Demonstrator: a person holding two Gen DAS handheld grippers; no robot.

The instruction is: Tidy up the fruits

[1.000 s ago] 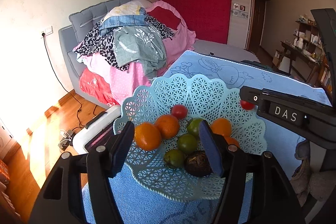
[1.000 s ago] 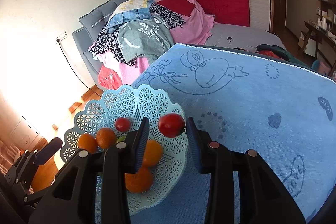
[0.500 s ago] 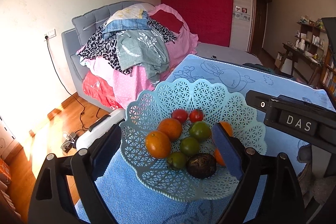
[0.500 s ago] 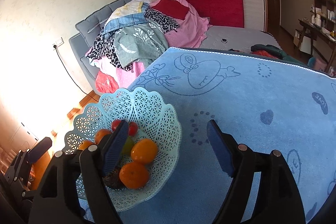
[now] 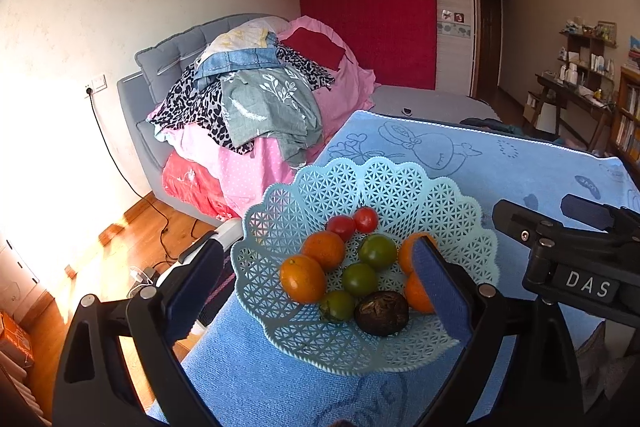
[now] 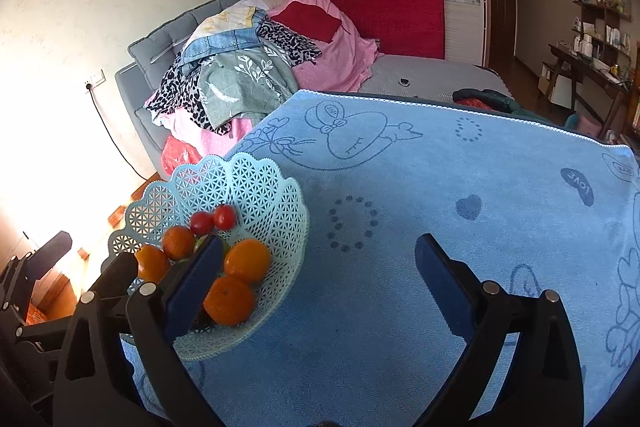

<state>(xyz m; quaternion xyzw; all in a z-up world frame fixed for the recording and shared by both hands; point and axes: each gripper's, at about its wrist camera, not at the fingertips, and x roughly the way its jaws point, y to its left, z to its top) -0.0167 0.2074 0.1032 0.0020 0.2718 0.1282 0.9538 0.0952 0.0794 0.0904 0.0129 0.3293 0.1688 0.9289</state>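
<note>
A pale blue lattice basket [image 5: 360, 171] stands on a blue towel [image 5: 500, 167] and holds two red tomatoes [image 5: 366, 219], several oranges [image 5: 302, 278], three green fruits [image 5: 377, 251] and a dark brown one [image 5: 382, 313]. My left gripper [image 5: 316, 255] hovers over the basket's near side. Its jaws are opening wide, and no pad touches any fruit. My right gripper [image 6: 318, 247] hangs over bare towel [image 6: 440, 187] to the right of the basket [image 6: 240, 171]. Its jaws are also opening, with nothing between them. Its left finger hides part of the fruit.
A grey bed piled with clothes [image 5: 256, 99] lies behind the towel-covered surface. A white appliance [image 5: 224, 231] sits low off the surface's left edge, above the wooden floor. A desk and shelves [image 5: 580, 87] line the right wall. The right gripper's body [image 5: 580, 239] stands beside the basket.
The right gripper let go of a red tomato, which now lies in the basket beside the other. Both grippers' jaws spread wide. The right gripper drew away to the right.
</note>
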